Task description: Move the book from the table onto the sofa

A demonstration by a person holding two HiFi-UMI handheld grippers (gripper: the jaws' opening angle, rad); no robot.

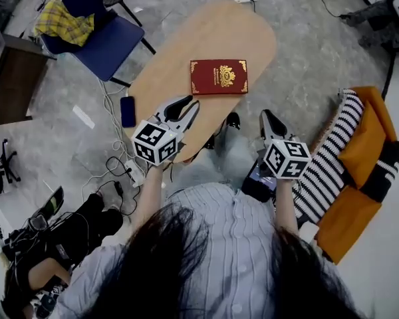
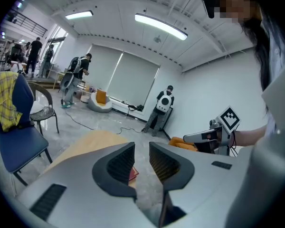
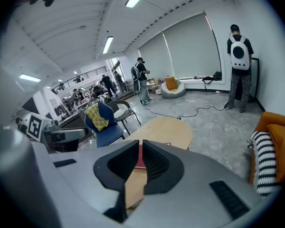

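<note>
Left gripper [image 2: 141,146] first: its 2 dark ribbed jaws stood a narrow slit apart with nothing between the pads, and all we could see through the gap was a bit of table and a red sliver of the book further off. The right gripper [image 3: 140,143] had its jaws pressed together, or as good as, and it wasn't pinching anything either, with the same red cover peeking out just above the tips. From the head view both grippers hung over the near end of the table [image 1: 213,32], left one at the left and right one at the right, each with its marker cube facing up at us and each pointing forward and a bit down toward the book. Neither was touching it. The book [image 1: 219,76] lay flat and closed around the middle of the light wooden tabletop, red cover with gold ornament and gold corners, long side running across our view, a little ahead of both sets of jaws. So it was still on the table. The sofa [image 1: 369,148] was off to our right, orange, with a black and white striped cushion [image 1: 332,158] lying against it on the side nearer the table. On the other side of the table sat a blue chair [image 1: 110,42] with a yellow plaid cloth [image 1: 63,22] draped over its back, and white cables [image 1: 110,108] trailed across the grey floor beside the table's left edge. The gripper views also showed several people standing far back in the room.
</note>
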